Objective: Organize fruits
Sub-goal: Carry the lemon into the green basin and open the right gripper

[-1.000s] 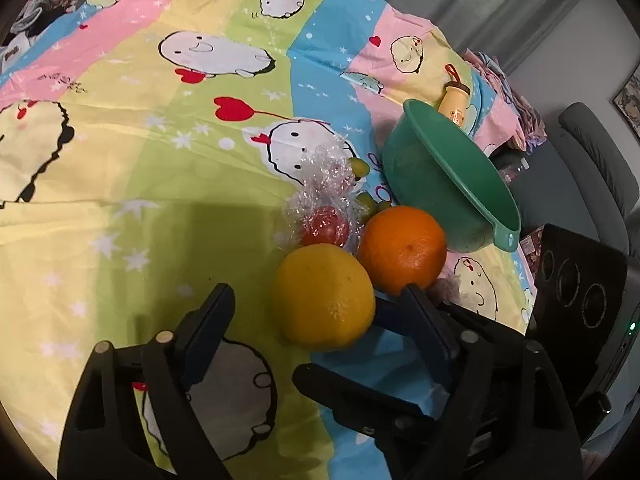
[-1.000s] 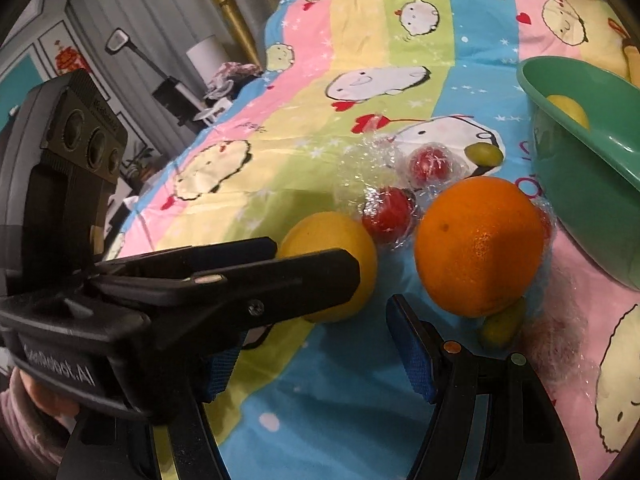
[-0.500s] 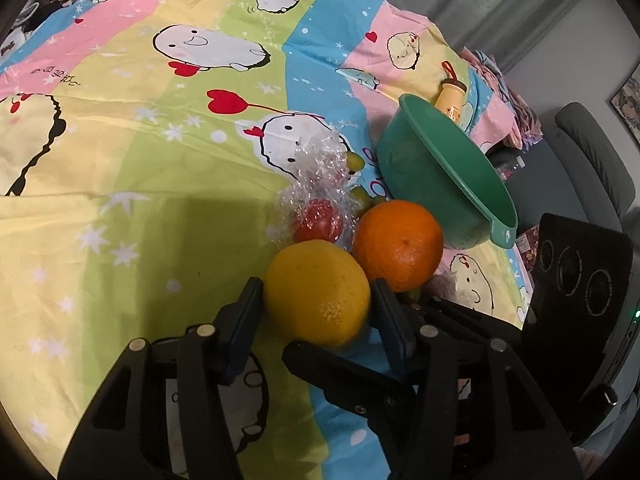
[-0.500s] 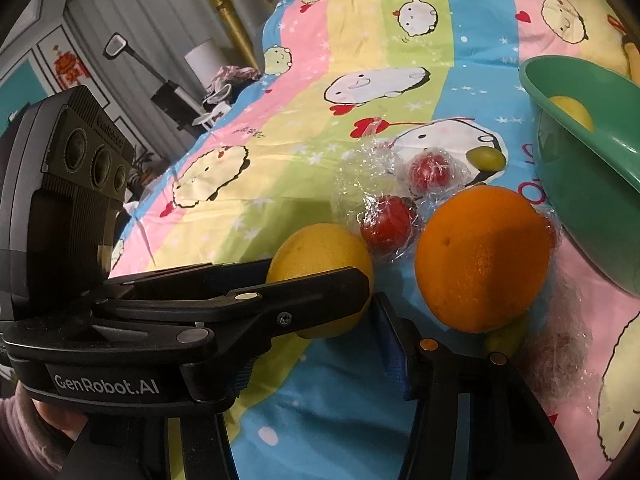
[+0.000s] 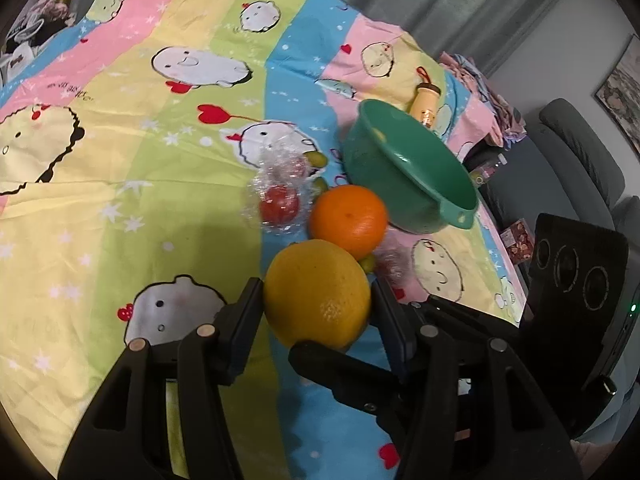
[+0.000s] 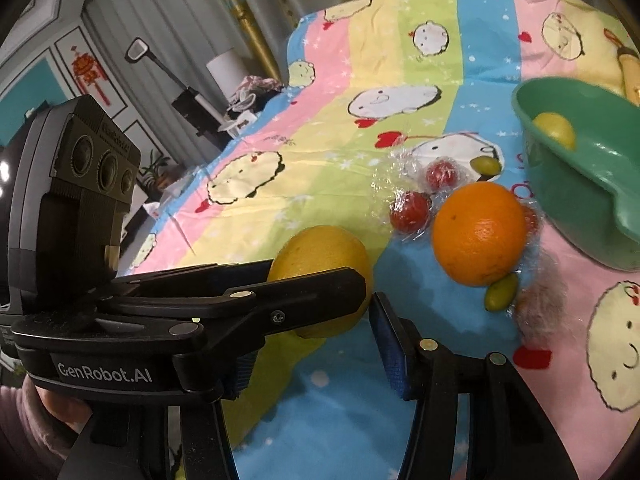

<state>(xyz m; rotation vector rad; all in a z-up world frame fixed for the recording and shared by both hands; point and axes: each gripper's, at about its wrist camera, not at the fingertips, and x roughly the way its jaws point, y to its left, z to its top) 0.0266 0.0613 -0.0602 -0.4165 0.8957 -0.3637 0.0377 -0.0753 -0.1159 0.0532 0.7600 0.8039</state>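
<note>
My left gripper point(image 5: 318, 300) is shut on a large yellow citrus fruit point(image 5: 316, 294), lifted a little off the cloth; it also shows in the right wrist view point(image 6: 320, 264). An orange point(image 5: 348, 216) sits just beyond it, next to a green bowl point(image 5: 412, 176). The bowl point(image 6: 580, 196) holds a small yellow fruit point(image 6: 554, 130). Red fruits in clear wrap point(image 5: 280, 204) and small green fruits point(image 6: 500, 296) lie around the orange point(image 6: 480, 232). My right gripper point(image 6: 312, 340) is open and empty, low behind the left gripper.
A bright striped cartoon cloth point(image 5: 120, 184) covers the table. A small yellow bottle point(image 5: 426, 100) lies behind the bowl. Crumpled clear wrap point(image 6: 540, 304) lies by the orange. Grey chairs point(image 5: 580, 160) stand past the table's right edge.
My left gripper moved forward around the yellow citrus fruit, closed on it and raised it slightly. The right gripper stayed open behind it.
</note>
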